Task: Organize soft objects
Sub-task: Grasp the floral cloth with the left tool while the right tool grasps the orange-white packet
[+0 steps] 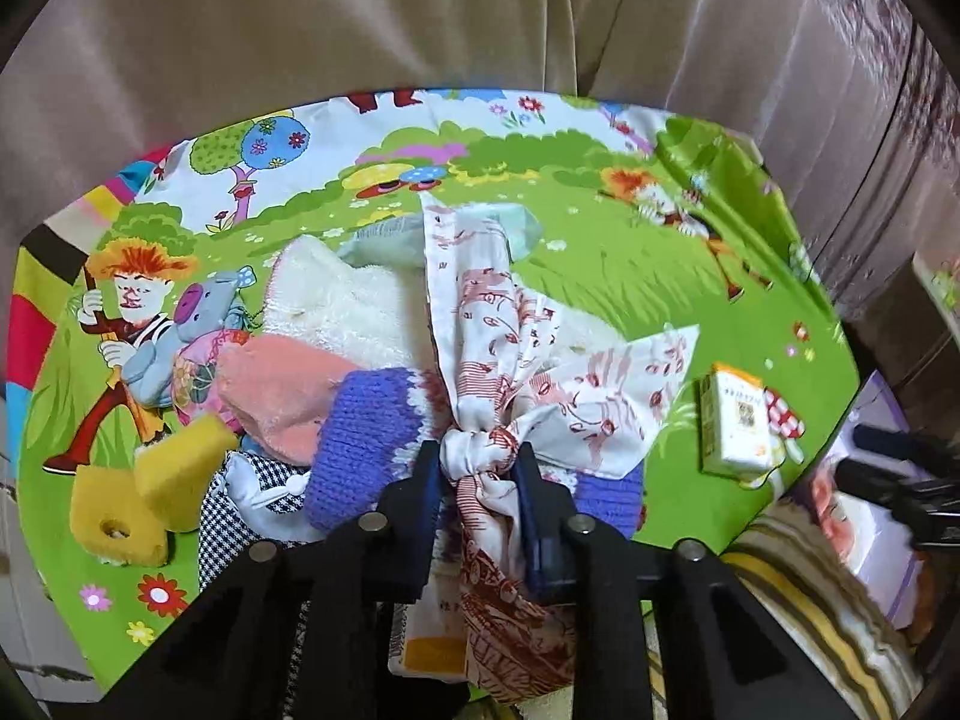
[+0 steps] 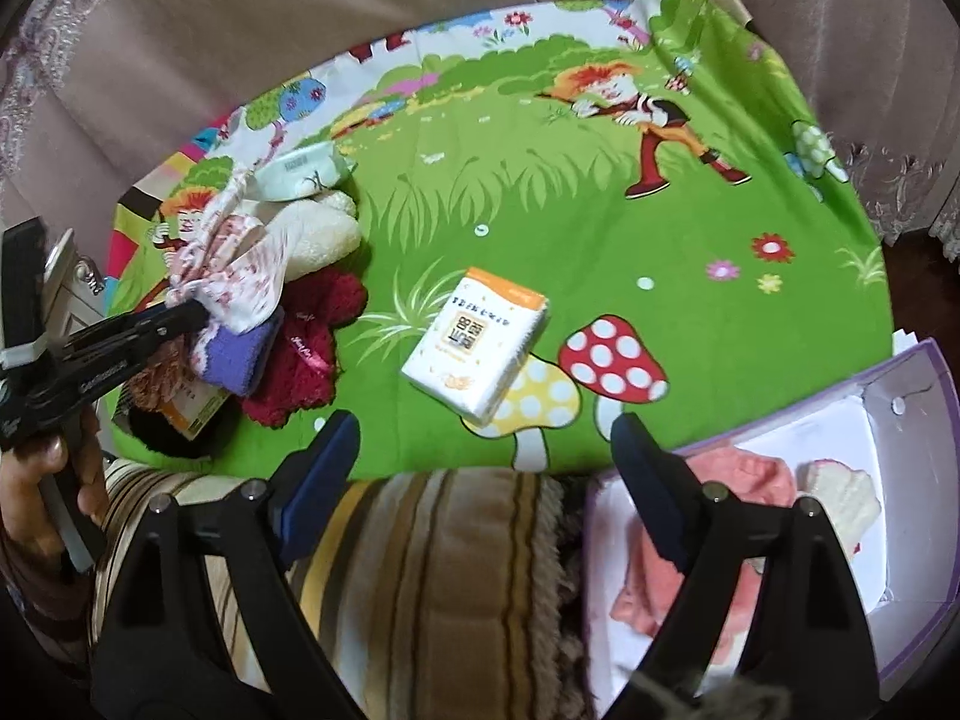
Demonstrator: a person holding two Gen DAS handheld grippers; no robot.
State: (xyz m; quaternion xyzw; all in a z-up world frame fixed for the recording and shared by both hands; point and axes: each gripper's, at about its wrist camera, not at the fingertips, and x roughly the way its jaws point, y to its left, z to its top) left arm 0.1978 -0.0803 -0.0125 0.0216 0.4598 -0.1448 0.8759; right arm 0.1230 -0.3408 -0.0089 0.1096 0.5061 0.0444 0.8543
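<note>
Clamped between the pads of the left hand-held gripper [image 1: 477,465], at lower centre of the left wrist view, is the knot of a white cloth with red print [image 1: 510,372], its loose ends fanned upward and to the right. Beneath and left of the cloth a pile of soft things is seen on the cartoon-printed sheet [image 1: 600,276] — a purple knitted piece [image 1: 366,438], a pink fleece item [image 1: 282,390], a cream fluffy item [image 1: 342,300], a small blue plush [image 1: 192,330] and two yellow sponges [image 1: 150,492] at lower left. A tissue pack [image 1: 735,426] lies apart at the right of the frame.

In the right wrist view, the right hand-held gripper [image 2: 483,444] is held with its fingers wide apart at the bottom of the frame, nothing between them. The tissue pack [image 2: 477,348] lies on the sheet [image 2: 600,228] just above it, near the frame's centre. At the left edge the left hand-held gripper [image 2: 192,315] is seen closed on the printed cloth [image 2: 240,276], above a purple piece [image 2: 240,360] and a dark red fluffy item [image 2: 306,354]. At lower right an open lilac box [image 2: 924,420] holds a pink garment [image 2: 744,474] and a cream item [image 2: 840,498].
</note>
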